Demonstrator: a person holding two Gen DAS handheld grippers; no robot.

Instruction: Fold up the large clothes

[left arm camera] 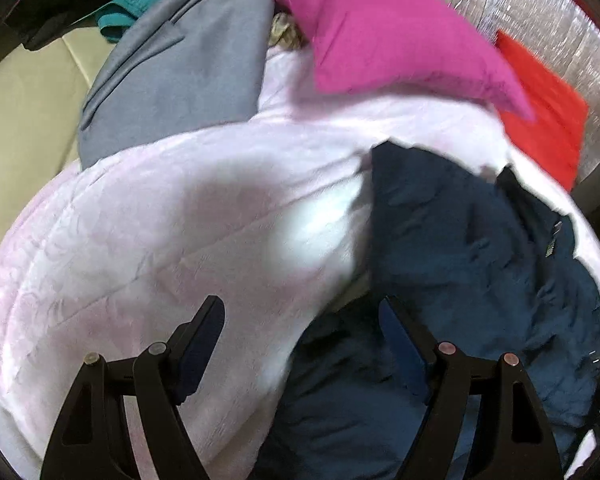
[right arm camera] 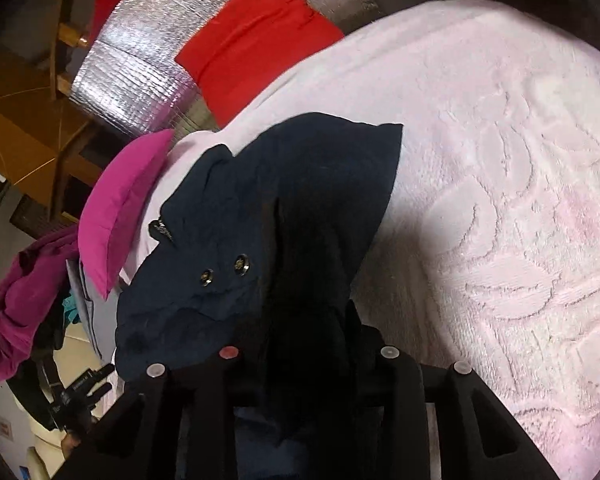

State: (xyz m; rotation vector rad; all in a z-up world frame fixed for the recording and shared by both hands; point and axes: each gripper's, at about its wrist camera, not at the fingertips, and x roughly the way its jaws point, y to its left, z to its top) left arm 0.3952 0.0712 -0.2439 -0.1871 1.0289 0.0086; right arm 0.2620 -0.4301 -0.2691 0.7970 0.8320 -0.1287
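A dark navy jacket (left arm camera: 472, 248) with snap buttons lies crumpled on a pale pink textured blanket (left arm camera: 148, 216). My left gripper (left arm camera: 302, 312) is open and empty, hovering over the jacket's left edge where it meets the blanket. In the right wrist view the navy jacket (right arm camera: 268, 216) drapes over my right gripper (right arm camera: 300, 320). Its jaws are shut on a fold of the jacket, and the fingertips are hidden under the fabric. The pink blanket (right arm camera: 500, 200) fills the right side of that view.
A magenta cushion (left arm camera: 388, 36), a folded grey garment (left arm camera: 180, 68) and a red cloth (left arm camera: 540, 108) lie beyond the blanket. A silver foil-covered surface (left arm camera: 540, 12) stands behind. A teal garment (left arm camera: 128, 8) and a purple garment (right arm camera: 24, 304) lie aside. A wooden chair (right arm camera: 28, 120) stands nearby.
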